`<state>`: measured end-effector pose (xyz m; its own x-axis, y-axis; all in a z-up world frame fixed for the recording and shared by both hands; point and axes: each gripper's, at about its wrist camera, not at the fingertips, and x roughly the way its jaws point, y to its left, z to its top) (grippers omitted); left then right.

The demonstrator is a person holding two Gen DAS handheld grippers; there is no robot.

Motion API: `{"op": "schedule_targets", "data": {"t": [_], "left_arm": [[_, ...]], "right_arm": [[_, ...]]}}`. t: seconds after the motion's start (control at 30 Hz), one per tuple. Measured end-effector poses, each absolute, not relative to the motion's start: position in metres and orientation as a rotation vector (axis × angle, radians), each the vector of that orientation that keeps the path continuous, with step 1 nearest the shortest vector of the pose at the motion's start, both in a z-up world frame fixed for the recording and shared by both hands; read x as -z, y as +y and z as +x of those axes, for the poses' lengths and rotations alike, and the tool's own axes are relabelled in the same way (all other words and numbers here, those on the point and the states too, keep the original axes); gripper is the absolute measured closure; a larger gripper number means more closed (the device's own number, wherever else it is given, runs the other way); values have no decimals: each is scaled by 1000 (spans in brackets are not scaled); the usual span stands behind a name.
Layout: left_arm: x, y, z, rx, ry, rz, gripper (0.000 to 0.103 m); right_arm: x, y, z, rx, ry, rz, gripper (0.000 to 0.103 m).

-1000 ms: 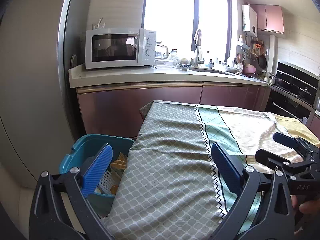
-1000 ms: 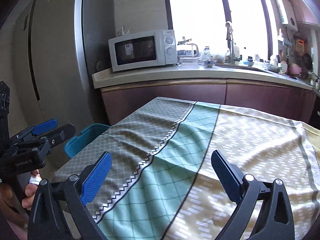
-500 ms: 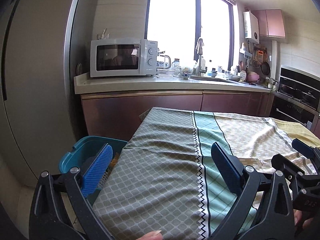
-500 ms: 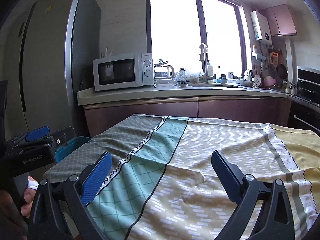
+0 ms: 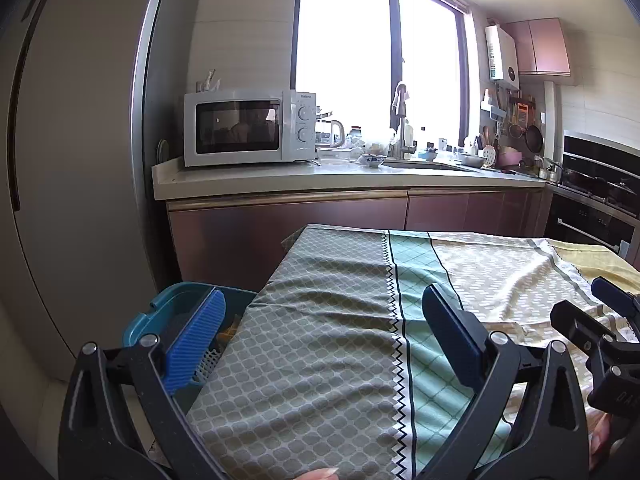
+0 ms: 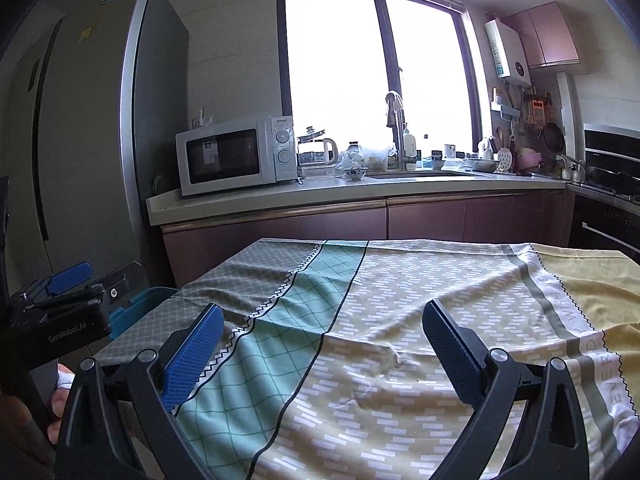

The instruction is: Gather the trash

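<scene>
The teal bin (image 5: 160,312) sits on the floor just beside the table's left edge, scraps of yellowish trash (image 5: 228,330) and white mesh showing inside; the left gripper (image 5: 326,334) and the right gripper (image 6: 320,338) both gape wide, holding nothing, above the patterned tablecloth (image 6: 400,300); only the left wrist view looks into the bin, the right one catching merely its rim (image 6: 140,300); the left tool's body reads "GenRobot.AI"; the microwave (image 5: 250,128) carries a small brand word, too blurred to read.

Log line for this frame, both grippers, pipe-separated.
left gripper: open, empty, above tablecloth edge | right gripper: open, empty, above tablecloth | teal bin: beside table, left | no trash visible on cloth
</scene>
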<state>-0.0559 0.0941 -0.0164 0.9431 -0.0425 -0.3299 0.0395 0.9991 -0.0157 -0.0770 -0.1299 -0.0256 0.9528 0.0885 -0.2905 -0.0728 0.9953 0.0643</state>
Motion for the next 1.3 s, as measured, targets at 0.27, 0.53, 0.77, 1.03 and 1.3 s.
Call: {"op": "schedule_targets", "data": {"t": [0.27,0.53,0.77,1.03,1.3], "left_arm": [[16,91,-58,43,327,-2,6],[14,90,-59,46,324,-3,6],[12,89,-58,48,322,-1,6],[12,88,-58,47,323,0,6],[12,89,-58,48,321,1,6]], "right_arm": [[25,-132,-79,-71,291,55,7],[24,-134,-83,-62,282,56,7],[20,-137,-86,-56,279,57,7],[20,-137,-85,-57,279,55,7],[20,-136,-84,-56,278,54,7]]}}
